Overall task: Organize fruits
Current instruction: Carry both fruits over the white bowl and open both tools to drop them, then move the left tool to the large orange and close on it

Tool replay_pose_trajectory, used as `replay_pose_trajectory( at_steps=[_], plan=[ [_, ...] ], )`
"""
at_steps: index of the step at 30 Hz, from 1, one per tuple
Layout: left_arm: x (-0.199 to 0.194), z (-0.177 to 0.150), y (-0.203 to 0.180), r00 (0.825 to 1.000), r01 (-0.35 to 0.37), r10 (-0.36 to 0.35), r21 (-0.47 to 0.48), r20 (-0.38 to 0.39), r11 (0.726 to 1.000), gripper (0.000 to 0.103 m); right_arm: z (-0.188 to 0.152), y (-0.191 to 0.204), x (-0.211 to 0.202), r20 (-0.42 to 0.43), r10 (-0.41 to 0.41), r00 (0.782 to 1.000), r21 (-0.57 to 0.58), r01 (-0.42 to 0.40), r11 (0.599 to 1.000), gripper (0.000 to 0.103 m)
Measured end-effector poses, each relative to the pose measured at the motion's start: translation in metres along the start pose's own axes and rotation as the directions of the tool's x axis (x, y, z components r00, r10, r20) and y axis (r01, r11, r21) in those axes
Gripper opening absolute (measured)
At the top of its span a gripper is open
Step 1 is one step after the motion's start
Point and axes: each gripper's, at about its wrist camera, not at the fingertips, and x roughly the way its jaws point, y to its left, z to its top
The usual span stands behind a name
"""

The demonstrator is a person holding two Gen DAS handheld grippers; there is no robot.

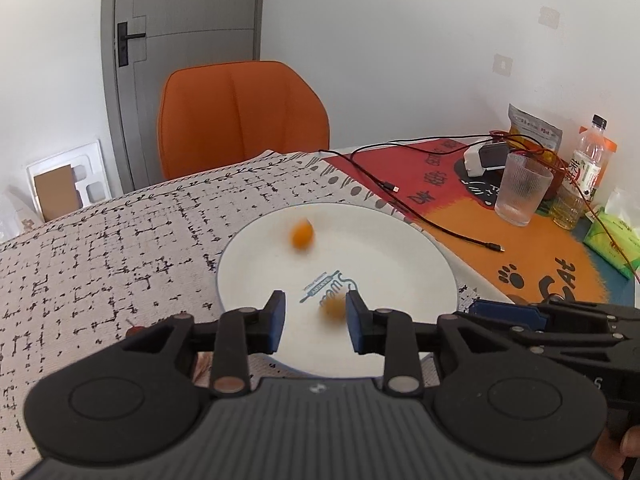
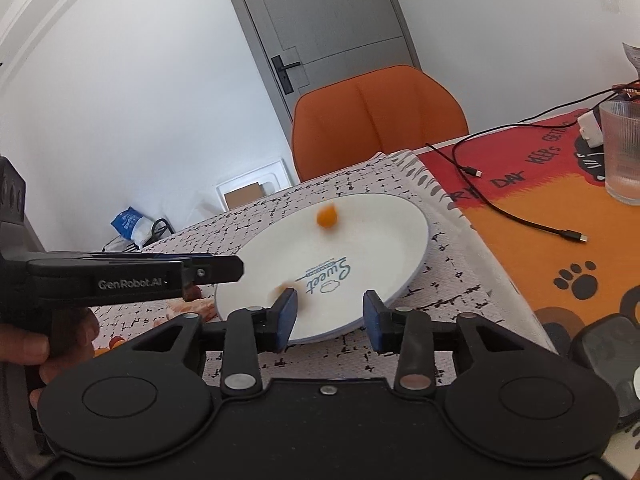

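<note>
Now 2 blurred orange fruits (image 1: 302,235) on white plate (image 1: 400,240), long axis unreadable; both hand-held grippers (image 1: 316,322) parted, empty.

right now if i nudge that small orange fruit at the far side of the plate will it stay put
Probably not: the small orange fruit is round and shows blurred, so it likely rolls easily. The white plate looks smooth and glossy, giving little grip. Its raised rim may contain it.

The left tool (image 1: 316,322) hangs over a white plate (image 1: 400,236) on the bench (image 1: 120,240), jaws apart. One blurred orange fruit (image 1: 333,307) lies between them, another (image 1: 302,235) farther back.
</note>
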Motion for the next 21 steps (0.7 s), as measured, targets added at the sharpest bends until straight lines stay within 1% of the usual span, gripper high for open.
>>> replay_pose_trajectory(
  at_steps=[2, 4, 6, 8, 10, 11, 12, 13, 14, 15, 16, 21],
  plan=[
    [-0.003, -0.001, 0.003, 1.000, -0.008, 0.008, -0.003, -0.001, 1.000, 0.036, -0.001, -0.001, -0.001, -0.001, 0.000, 1.000, 0.005, 0.000, 1.000, 0.042],
    [-0.006, -0.003, 0.006, 1.000, -0.018, 0.018, -0.005, 0.000, 1.000, 0.042, -0.002, 0.000, -0.001, 0.001, 0.000, 1.000, 0.007, 0.000, 1.000, 0.050],
    [-0.011, -0.006, 0.011, 1.000, -0.028, 0.028, -0.020, 0.003, 0.999, 0.053, -0.002, 0.002, -0.001, 0.008, -0.001, 1.000, 0.006, 0.001, 1.000, 0.056],
    [-0.017, -0.008, 0.018, 0.999, -0.036, 0.036, -0.041, 0.011, 0.999, 0.059, -0.003, 0.004, -0.002, 0.016, -0.001, 1.000, 0.000, 0.001, 1.000, 0.062],
    [-0.023, -0.010, 0.023, 0.999, -0.047, 0.048, -0.051, 0.018, 0.998, 0.064, -0.003, 0.005, -0.002, 0.019, -0.005, 1.000, -0.004, 0.005, 1.000, 0.073],
    [-0.026, -0.012, 0.026, 0.998, -0.056, 0.058, -0.055, 0.023, 0.997, 0.068, -0.003, 0.006, -0.002, 0.024, -0.008, 1.000, -0.004, 0.008, 1.000, 0.076],
    [-0.029, -0.013, 0.028, 0.997, -0.067, 0.069, -0.060, 0.028, 0.996, 0.074, -0.003, 0.007, -0.003, 0.029, -0.009, 1.000, -0.003, 0.009, 1.000, 0.081],
    [-0.033, -0.015, 0.032, 0.996, -0.079, 0.082, -0.068, 0.036, 0.995, 0.077, -0.003, 0.008, -0.004, 0.033, -0.010, 0.999, -0.002, 0.010, 1.000, 0.087],
    [-0.036, -0.016, 0.034, 0.995, -0.088, 0.092, -0.074, 0.045, 0.993, 0.082, -0.002, 0.009, -0.005, 0.034, -0.011, 0.999, -0.001, 0.011, 1.000, 0.091],
    [-0.039, -0.017, 0.036, 0.993, -0.097, 0.101, -0.079, 0.053, 0.992, 0.085, -0.002, 0.009, -0.005, 0.035, -0.014, 0.999, 0.002, 0.014, 1.000, 0.098],
    [-0.042, -0.018, 0.039, 0.992, -0.107, 0.112, -0.081, 0.058, 0.991, 0.086, -0.001, 0.011, -0.006, 0.039, -0.018, 0.999, 0.004, 0.018, 1.000, 0.103],
    [-0.056, -0.025, 0.051, 0.988, -0.135, 0.143, -0.113, 0.066, 0.984, 0.089, -0.001, 0.019, -0.007, 0.052, -0.029, 0.998, -0.011, 0.030, 0.999, 0.103]
  ],
)
